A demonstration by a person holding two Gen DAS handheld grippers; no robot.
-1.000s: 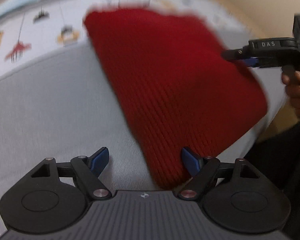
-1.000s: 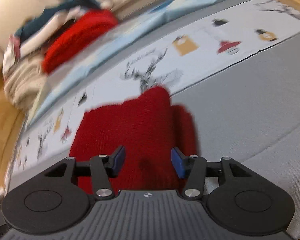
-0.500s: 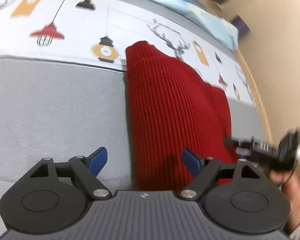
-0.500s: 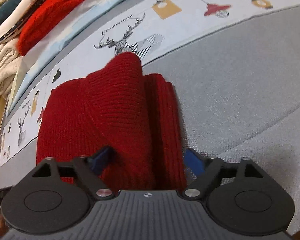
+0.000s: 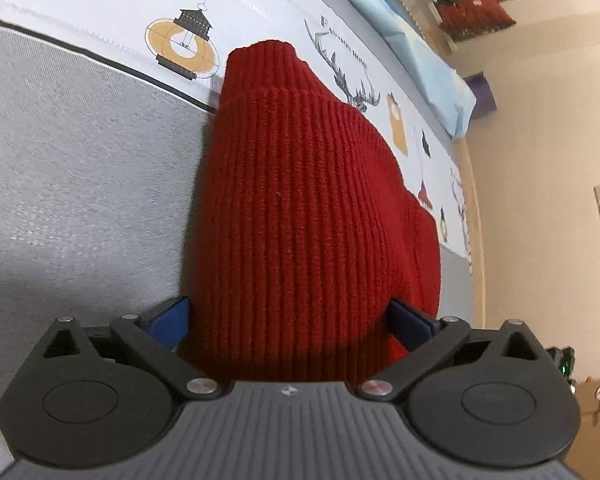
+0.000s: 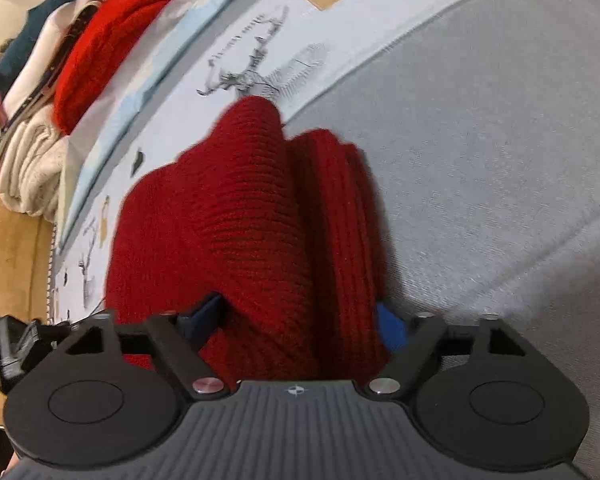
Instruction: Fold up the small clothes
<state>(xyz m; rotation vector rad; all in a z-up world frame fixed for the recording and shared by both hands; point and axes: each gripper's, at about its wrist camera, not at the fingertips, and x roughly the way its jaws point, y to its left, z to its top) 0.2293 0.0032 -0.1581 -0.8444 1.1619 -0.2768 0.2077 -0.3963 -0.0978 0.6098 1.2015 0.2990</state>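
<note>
Left wrist view: a grey woven bedcover [image 5: 80,168] with a white printed band of lanterns and stags [image 5: 260,12] runs to a cream wall [image 5: 540,160]. On it lies a dark red ribbed knit garment [image 5: 300,208], folded and rounded. The left gripper [image 5: 288,316] straddles its near end, jaws opening wide. The right gripper [image 6: 296,320] is closing around a thick fold; grip unclear. A stack of folded clothes [image 6: 60,80] sits beyond.

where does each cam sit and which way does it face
Left wrist: on the left gripper, angled down along the red knit toward the printed sheet and wall; opening blue fingers flank the knit.
Right wrist: on the right gripper, angled down at the knit, clothes pile beyond; closing fingers straddle its folds; the other gripper's edge shows far left.
Shared: knit, sheet, grey cover.
</note>
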